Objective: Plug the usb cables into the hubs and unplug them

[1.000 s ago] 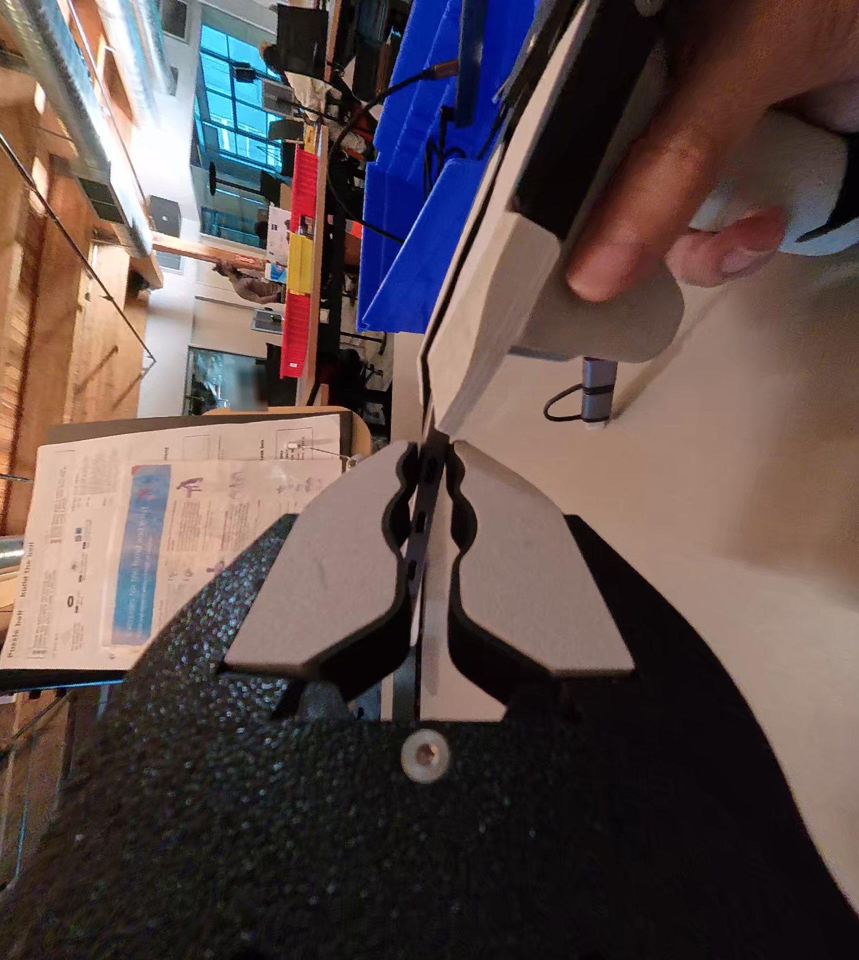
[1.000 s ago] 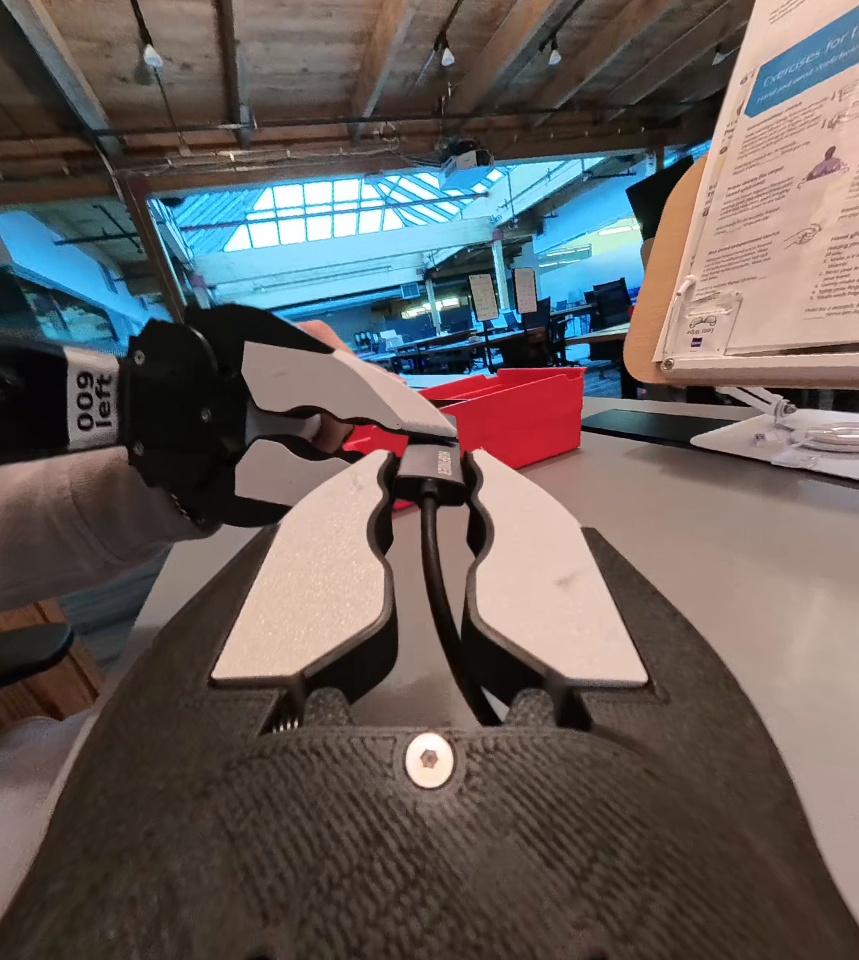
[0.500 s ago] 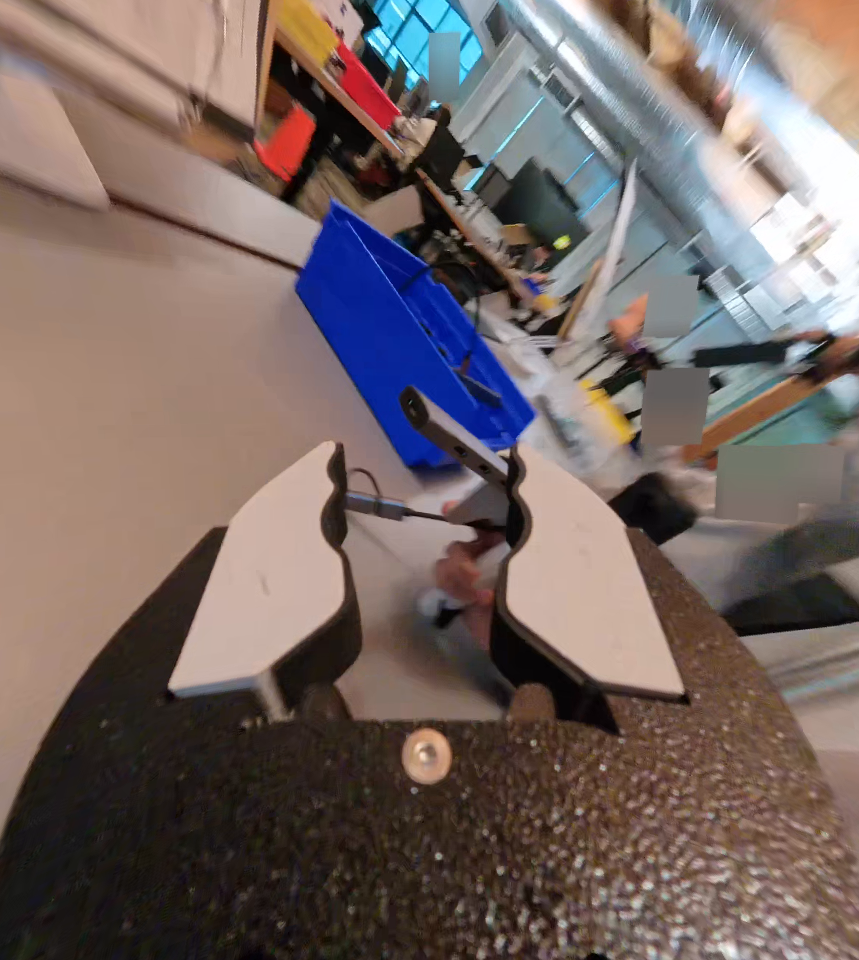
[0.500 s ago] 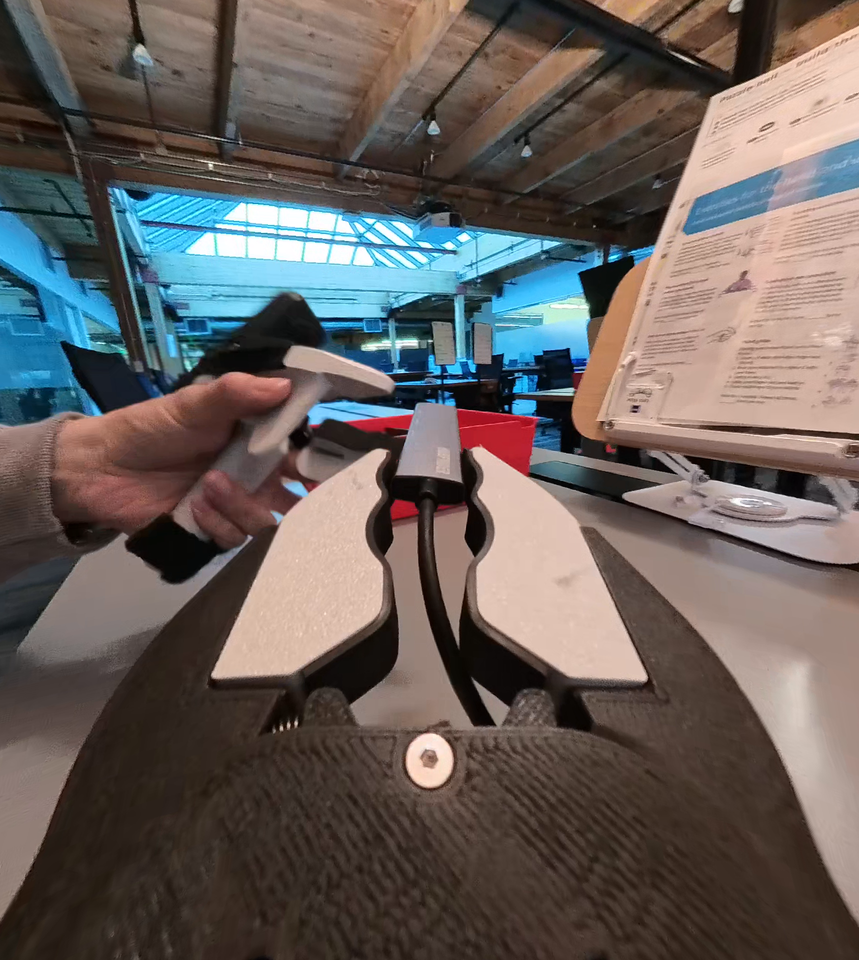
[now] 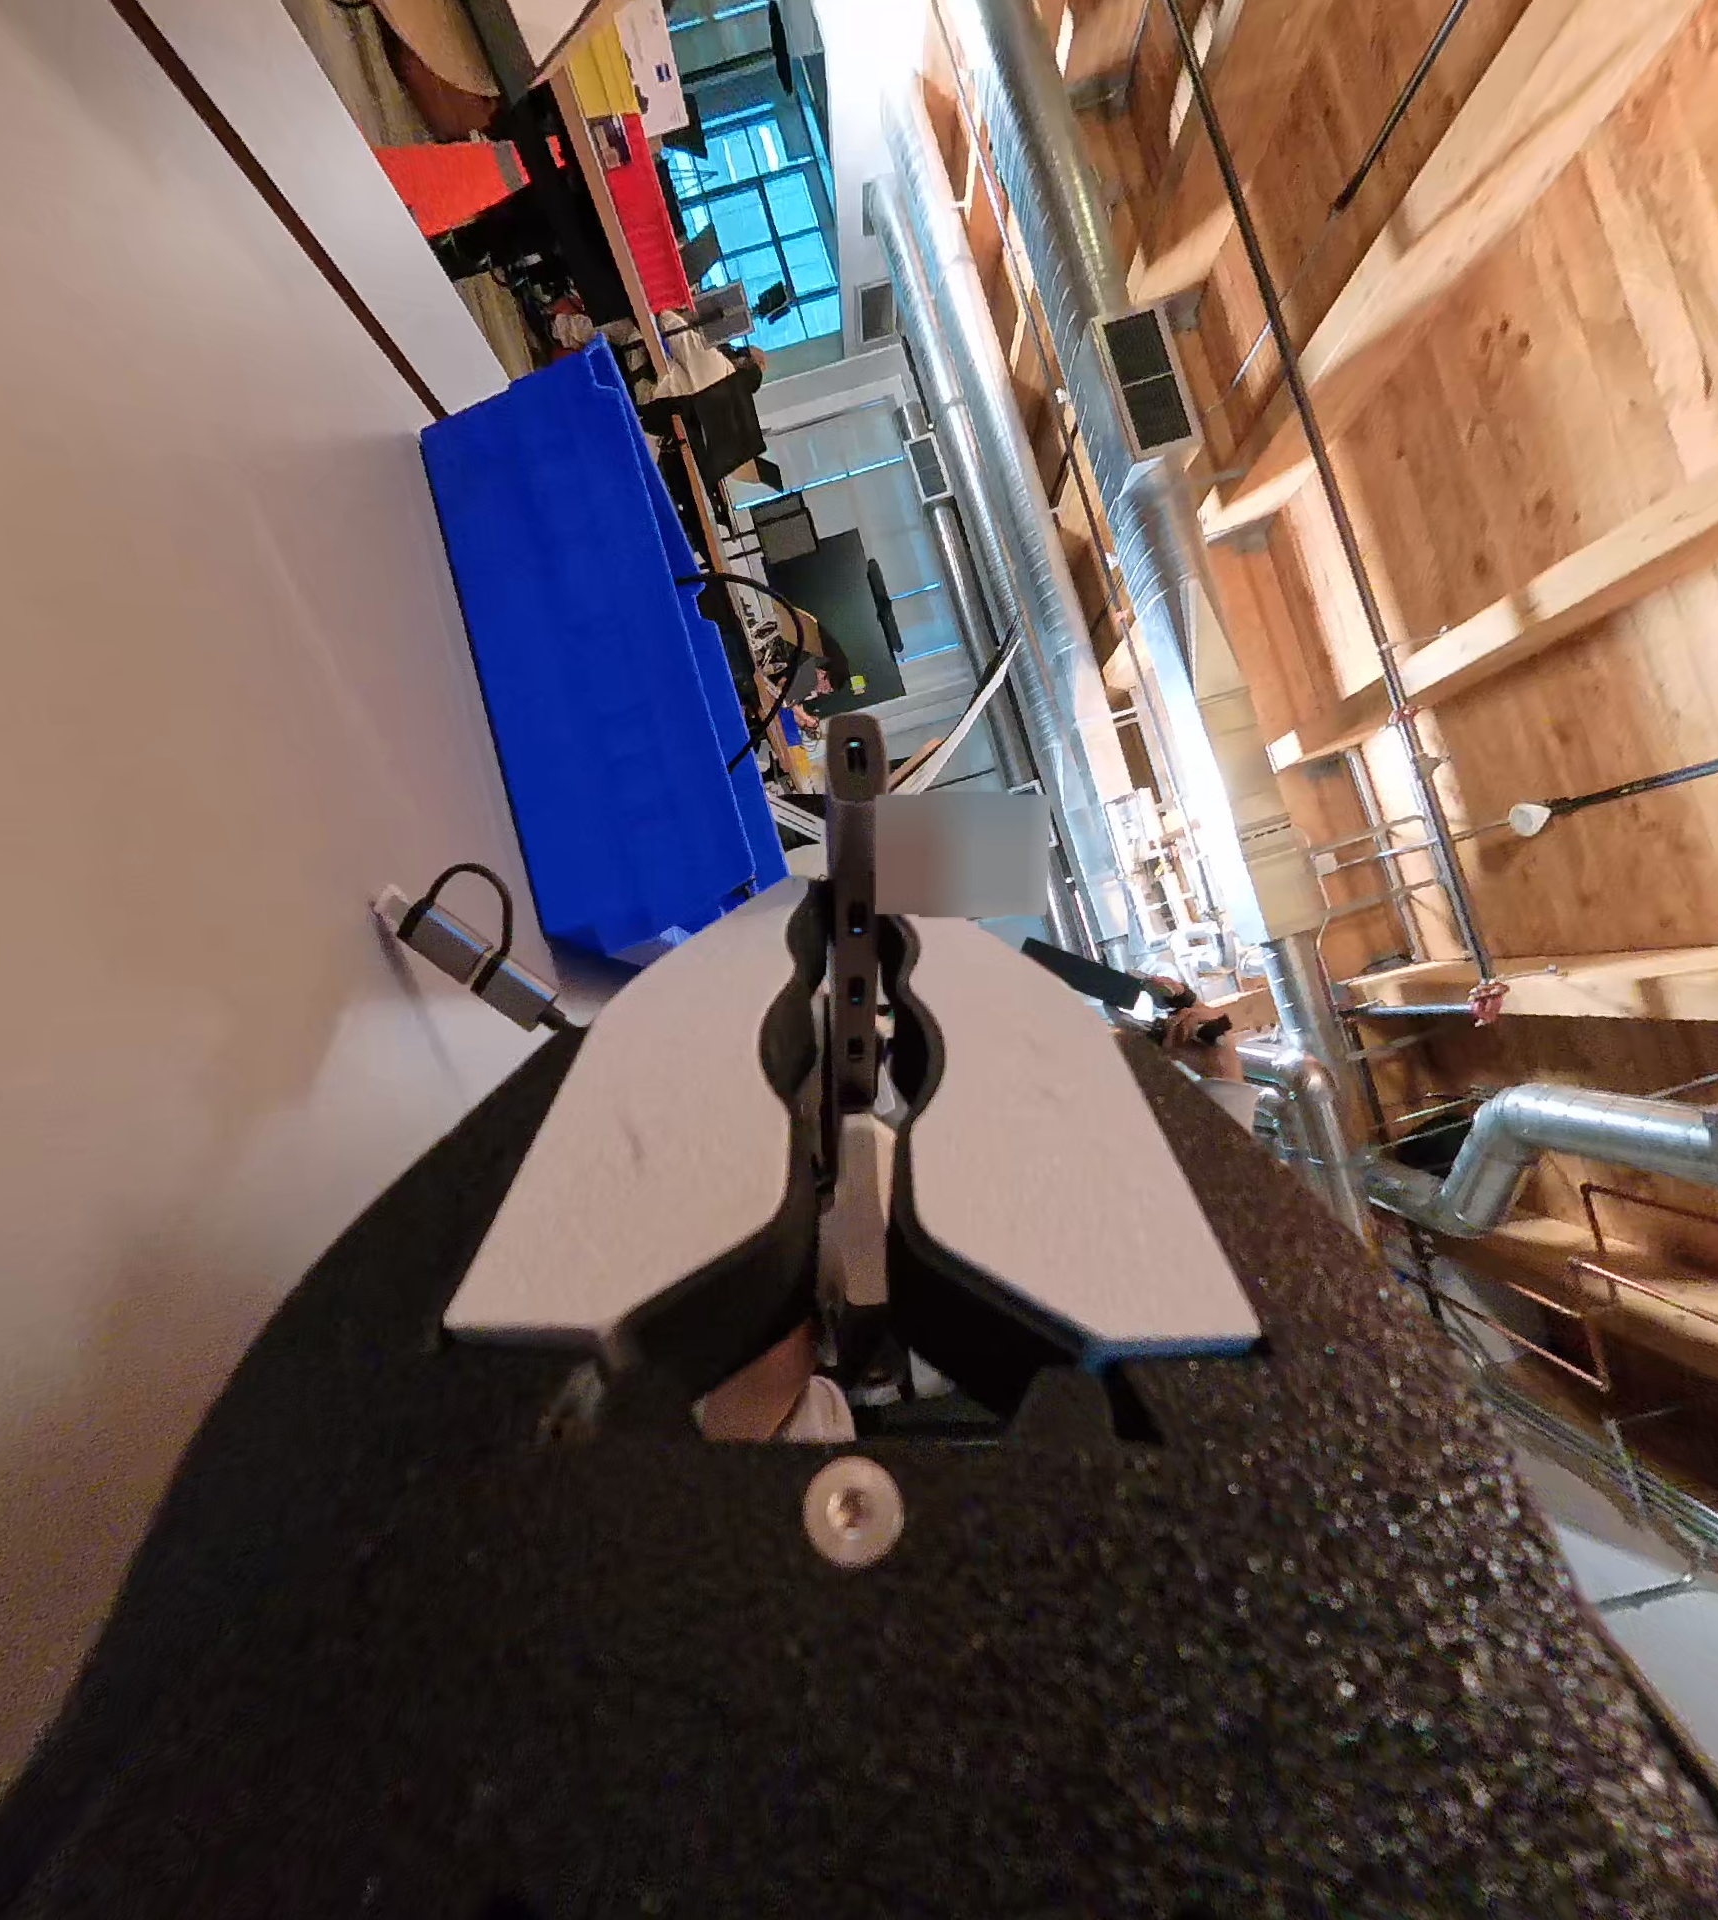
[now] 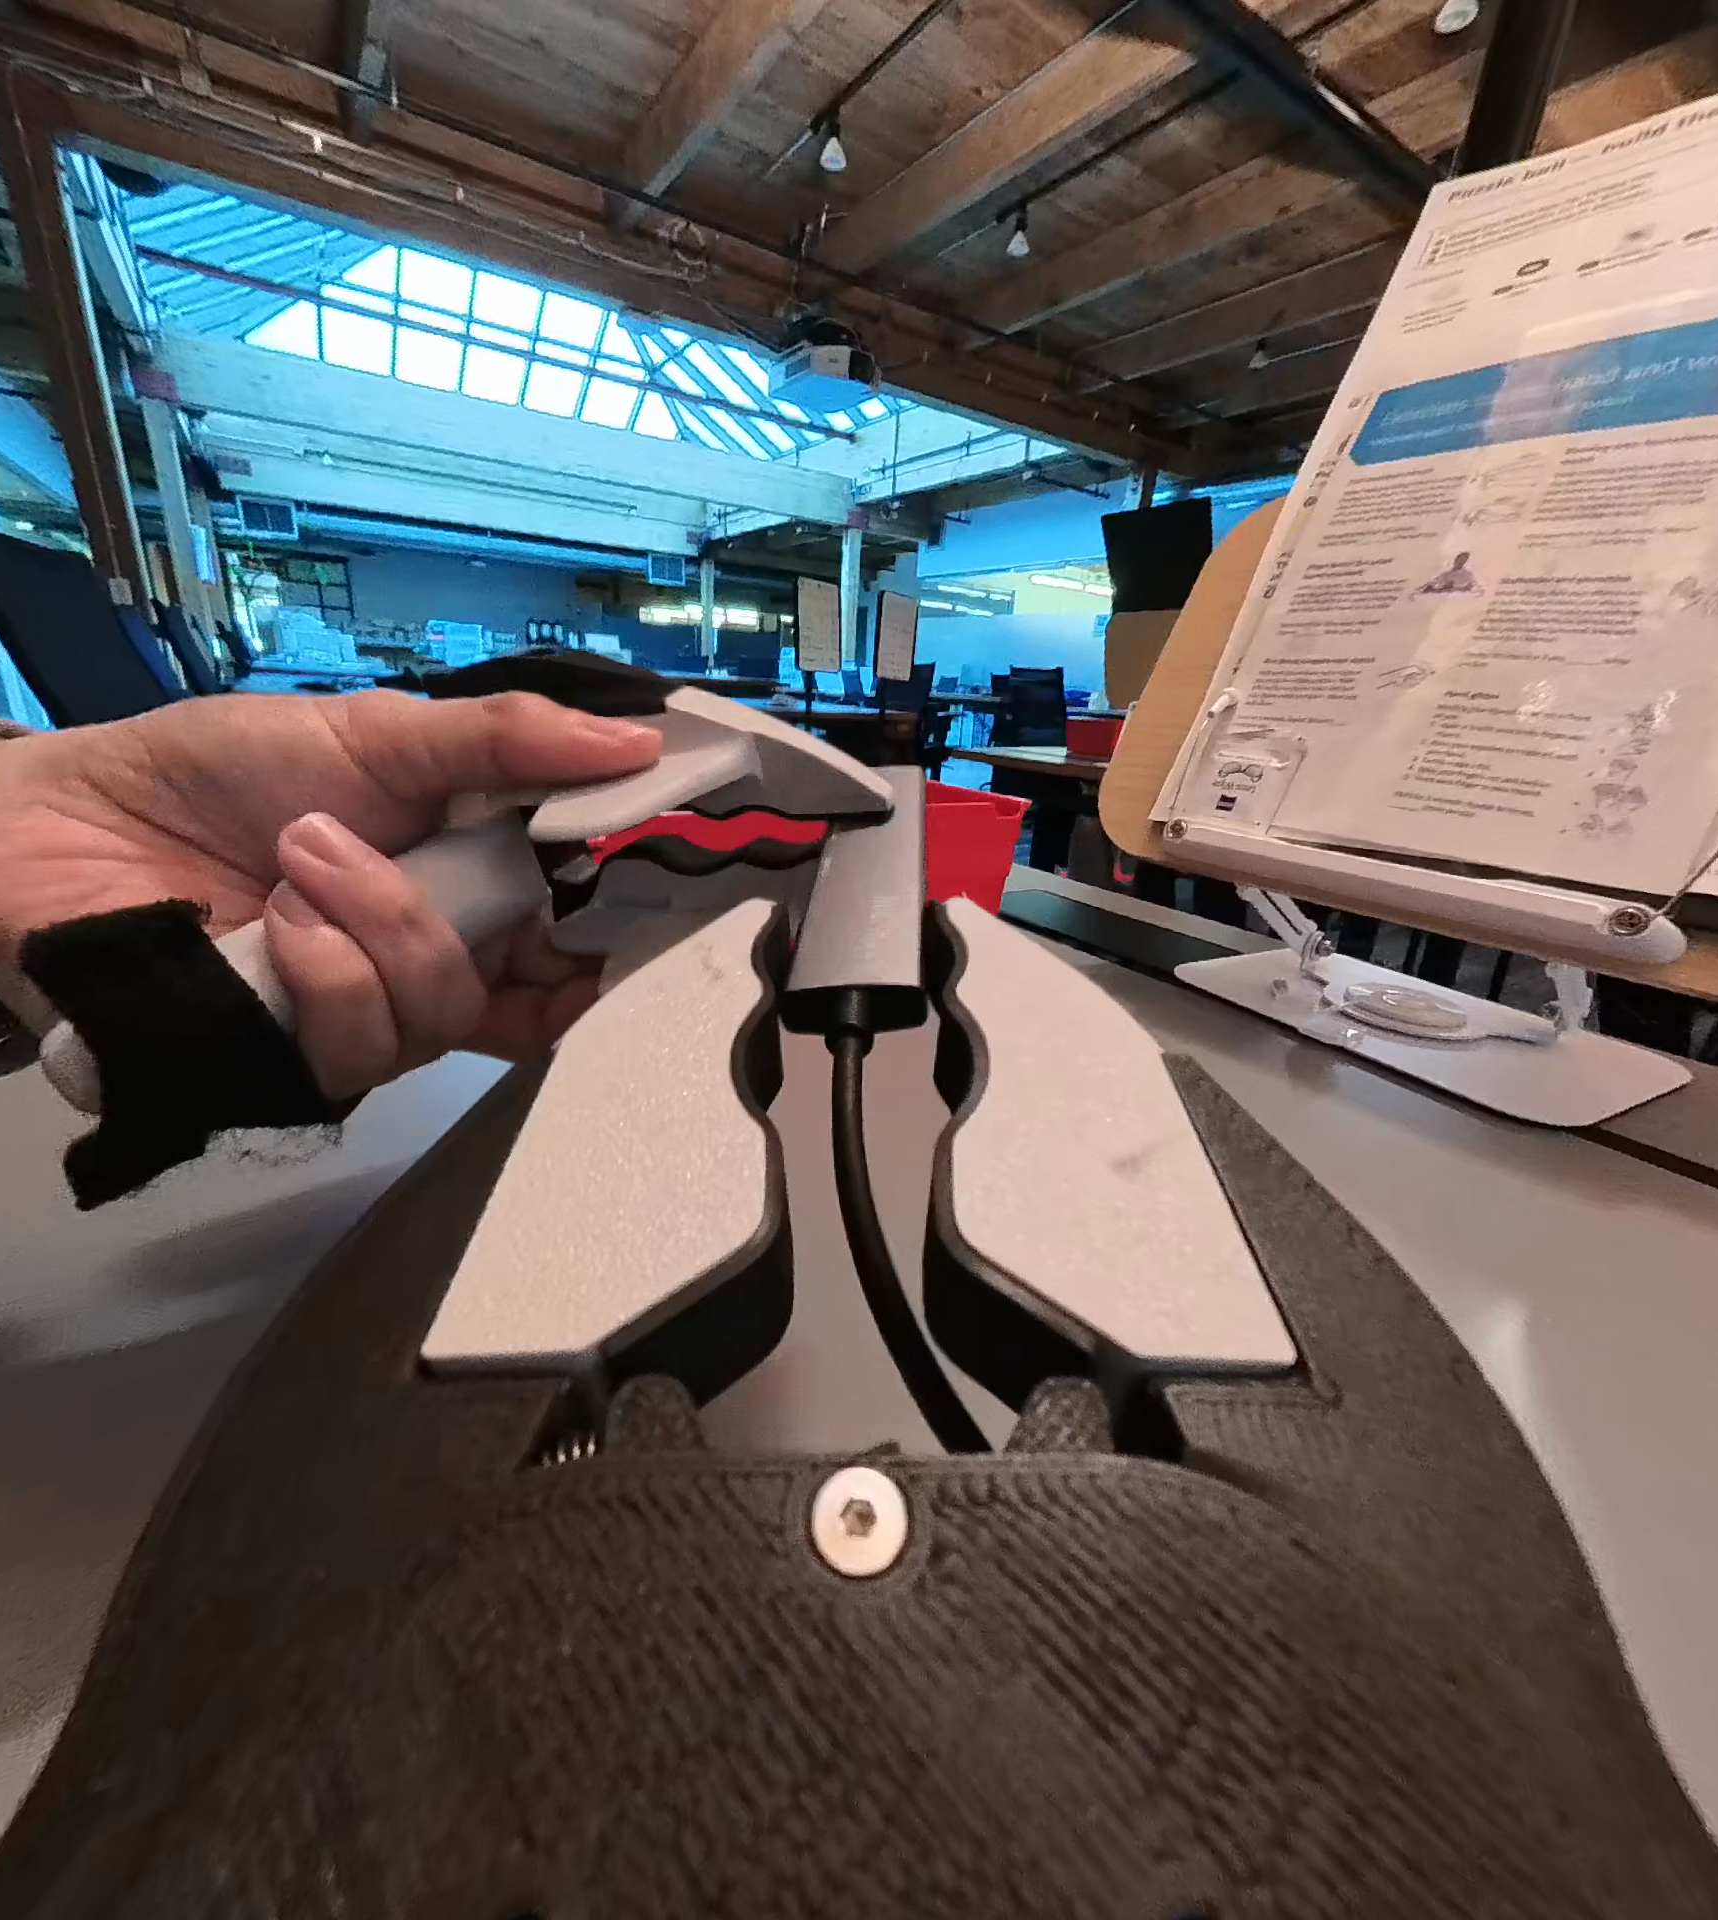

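Observation:
My right gripper is shut on the cable end of a dark grey USB hub; the hub's black cable runs back between the fingers. My left gripper, held by a hand, comes in from the left and clamps the hub's far part. In the left wrist view the left gripper is shut on the hub, seen edge-on with its row of ports facing the camera. A USB cable with grey plugs lies loose on the white table, apart from both grippers.
A blue bin stands on the table just beyond the loose cable. A red bin sits behind the hub. A wooden document stand with printed sheets on a clear base stands at the right.
The left gripper let go at the hub's tip, swung away open, then turned back and closed on the hub from the side. The right gripper kept its grip and lifted the hub slightly.

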`<state>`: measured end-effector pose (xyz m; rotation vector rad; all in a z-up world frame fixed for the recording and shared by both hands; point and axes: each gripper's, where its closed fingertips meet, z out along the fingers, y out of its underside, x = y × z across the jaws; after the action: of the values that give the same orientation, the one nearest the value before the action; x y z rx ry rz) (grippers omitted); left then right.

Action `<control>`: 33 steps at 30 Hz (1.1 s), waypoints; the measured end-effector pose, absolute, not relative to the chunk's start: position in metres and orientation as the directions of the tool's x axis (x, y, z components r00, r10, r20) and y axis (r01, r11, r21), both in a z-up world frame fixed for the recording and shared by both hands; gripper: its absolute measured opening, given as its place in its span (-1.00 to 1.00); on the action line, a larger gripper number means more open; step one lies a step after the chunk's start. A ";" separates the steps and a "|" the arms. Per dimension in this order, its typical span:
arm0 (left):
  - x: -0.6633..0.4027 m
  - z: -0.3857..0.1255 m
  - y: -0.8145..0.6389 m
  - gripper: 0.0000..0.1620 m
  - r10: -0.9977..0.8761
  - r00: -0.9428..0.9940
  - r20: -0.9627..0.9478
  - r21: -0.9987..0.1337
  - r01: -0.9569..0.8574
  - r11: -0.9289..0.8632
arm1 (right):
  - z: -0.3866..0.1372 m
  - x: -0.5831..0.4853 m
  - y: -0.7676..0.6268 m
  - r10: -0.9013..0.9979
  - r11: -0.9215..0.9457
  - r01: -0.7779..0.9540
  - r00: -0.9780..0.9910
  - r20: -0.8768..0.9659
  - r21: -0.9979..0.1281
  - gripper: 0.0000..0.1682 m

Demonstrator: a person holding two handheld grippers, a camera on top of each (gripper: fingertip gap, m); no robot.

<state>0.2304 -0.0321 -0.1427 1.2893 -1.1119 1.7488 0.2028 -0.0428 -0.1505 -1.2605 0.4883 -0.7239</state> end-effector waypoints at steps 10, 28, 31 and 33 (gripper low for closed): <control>0.229 -0.147 -0.036 -0.90 0.045 -0.190 0.981 -0.152 -0.889 -0.432 | -0.150 0.206 -0.044 -0.760 0.114 0.235 0.646 0.068 -0.965 -0.70; 0.236 -0.144 -0.020 -0.71 -0.377 -0.567 0.733 -0.676 -0.669 -0.309 | -0.150 0.210 -0.061 -0.774 0.159 0.159 0.633 -0.023 -0.974 -0.70; 0.239 -0.118 0.014 -0.70 -0.553 -0.739 0.385 -0.914 -0.390 -0.116 | -0.152 0.215 -0.080 -0.805 0.168 0.160 0.592 -0.042 -0.973 -0.70; 0.255 -0.110 0.056 -0.78 -0.657 -0.743 0.125 -0.968 -0.236 0.083 | -0.152 0.218 -0.088 -0.815 0.197 0.159 0.576 -0.071 -0.968 -0.71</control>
<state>0.2550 0.0558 -0.1101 1.1082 -2.5365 2.1325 0.2177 -0.0879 -0.1516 -1.1829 0.6825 -0.7609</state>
